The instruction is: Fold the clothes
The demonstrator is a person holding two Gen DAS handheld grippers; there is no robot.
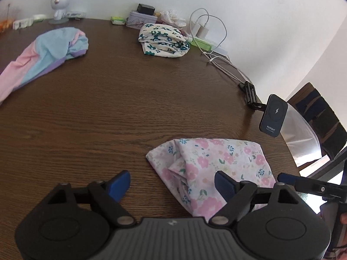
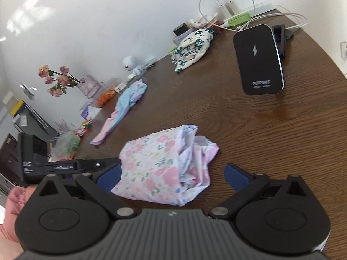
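Both grippers, left (image 1: 172,186) and right (image 2: 173,176), tilt down over the pink floral cloth (image 1: 216,169), fingers spread, pinching nothing. It lies bundled on the table (image 1: 130,112) just ahead. Probably best to square its loose crumpled end before moving on. Farther back wait a pastel garment (image 1: 45,54) and a folded green-flowered one (image 1: 162,40).
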